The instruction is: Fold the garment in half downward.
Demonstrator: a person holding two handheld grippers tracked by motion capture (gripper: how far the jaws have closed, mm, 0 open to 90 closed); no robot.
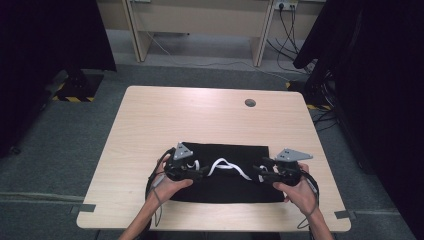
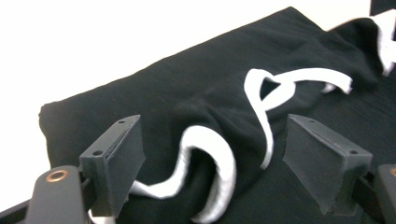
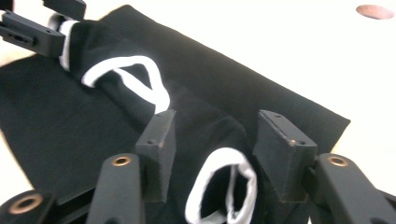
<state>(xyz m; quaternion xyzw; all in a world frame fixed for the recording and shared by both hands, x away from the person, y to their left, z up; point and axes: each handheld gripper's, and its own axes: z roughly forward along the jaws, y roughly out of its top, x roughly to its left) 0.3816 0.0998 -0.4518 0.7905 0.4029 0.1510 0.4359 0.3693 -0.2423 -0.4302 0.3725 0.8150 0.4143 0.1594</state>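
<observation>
A black garment (image 1: 225, 186) with white trim (image 1: 226, 165) lies flat on the near half of the light wooden table (image 1: 200, 115). My left gripper (image 1: 202, 171) hovers at its left part, jaws pointing right. In the left gripper view the gripper (image 2: 212, 135) is open, and a curled white band (image 2: 215, 158) lies between the jaws, untouched by the pads. My right gripper (image 1: 257, 172) is at the garment's right part, pointing left. It (image 3: 217, 119) is open too, with a white-edged cuff (image 3: 224, 186) lying loose between its jaws. A bunched ridge of black cloth runs between the two grippers.
A round cable hole (image 1: 250, 103) sits in the table's far right part. Bare tabletop surrounds the garment on the left, right and far sides. Beyond the table stand a desk's legs (image 1: 260, 45) and floor cables (image 1: 290, 30). Dark curtains flank both sides.
</observation>
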